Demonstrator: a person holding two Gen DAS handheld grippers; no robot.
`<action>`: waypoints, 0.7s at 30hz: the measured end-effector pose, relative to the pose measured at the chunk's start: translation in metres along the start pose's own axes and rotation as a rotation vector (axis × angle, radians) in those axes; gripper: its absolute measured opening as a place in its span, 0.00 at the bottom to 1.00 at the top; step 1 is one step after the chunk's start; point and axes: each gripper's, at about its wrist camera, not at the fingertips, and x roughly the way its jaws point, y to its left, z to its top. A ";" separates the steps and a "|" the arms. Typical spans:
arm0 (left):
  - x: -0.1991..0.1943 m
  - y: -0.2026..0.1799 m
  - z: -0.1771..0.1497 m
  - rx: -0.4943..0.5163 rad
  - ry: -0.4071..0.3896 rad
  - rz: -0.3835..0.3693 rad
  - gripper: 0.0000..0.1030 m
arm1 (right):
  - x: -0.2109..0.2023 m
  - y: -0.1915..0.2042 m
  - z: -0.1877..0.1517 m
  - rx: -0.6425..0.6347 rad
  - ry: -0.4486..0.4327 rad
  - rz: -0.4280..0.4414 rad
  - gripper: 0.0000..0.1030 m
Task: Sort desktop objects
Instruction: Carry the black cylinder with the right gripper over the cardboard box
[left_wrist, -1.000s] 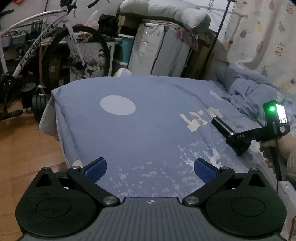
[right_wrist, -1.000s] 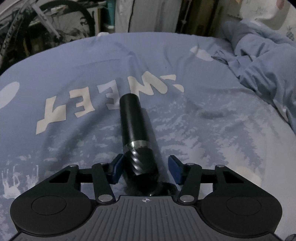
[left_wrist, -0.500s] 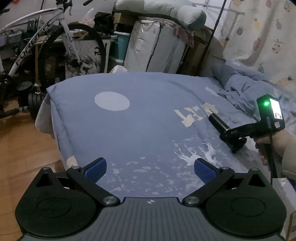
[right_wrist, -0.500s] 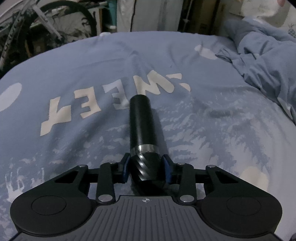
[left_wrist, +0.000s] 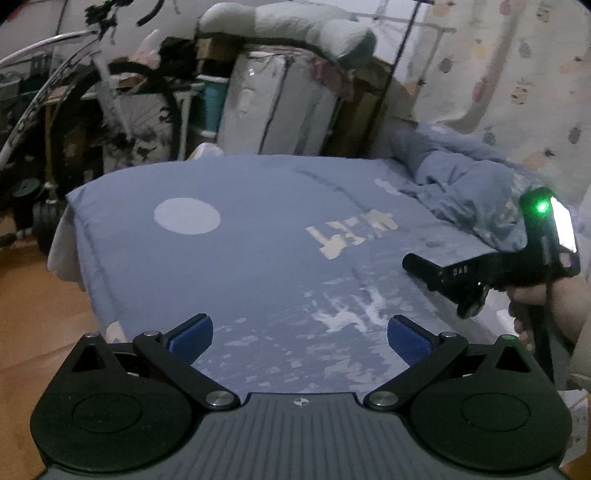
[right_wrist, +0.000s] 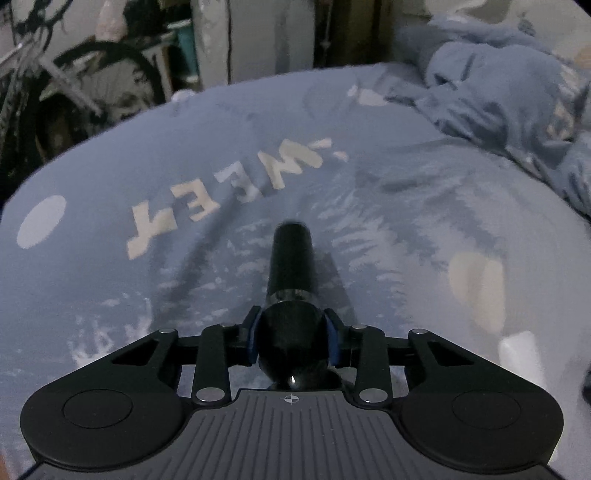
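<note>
The right gripper (right_wrist: 291, 339) pinches a black cylinder (right_wrist: 291, 258) by its rounded, thicker end, blue pads pressed on both sides; the cylinder points forward above the blue bedsheet (right_wrist: 406, 206), toward the printed letters. In the left view, the same gripper (left_wrist: 439, 275) appears at the right, held by a hand (left_wrist: 535, 306). The left gripper (left_wrist: 300, 334) hangs over the sheet, fingers spread wide, holding nothing.

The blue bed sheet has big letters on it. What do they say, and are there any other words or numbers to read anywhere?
"WEET" in pale letters, seen upside down, on the blue printed bed sheet; any letter before the W is smeared.
"BAS" or "8A9", small and unclear, on the side of the black right gripper.
Lettering on the white bicycle frame: too blurred to read.
</note>
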 end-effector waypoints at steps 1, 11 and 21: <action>-0.002 -0.002 0.001 0.003 -0.004 -0.008 1.00 | -0.010 0.000 0.000 0.006 -0.010 -0.004 0.37; -0.019 -0.019 0.011 0.044 -0.034 -0.094 1.00 | -0.096 0.007 -0.008 -0.002 -0.078 -0.066 0.37; -0.051 -0.056 0.012 0.189 -0.073 -0.224 1.00 | -0.198 -0.005 -0.034 0.076 -0.159 -0.101 0.37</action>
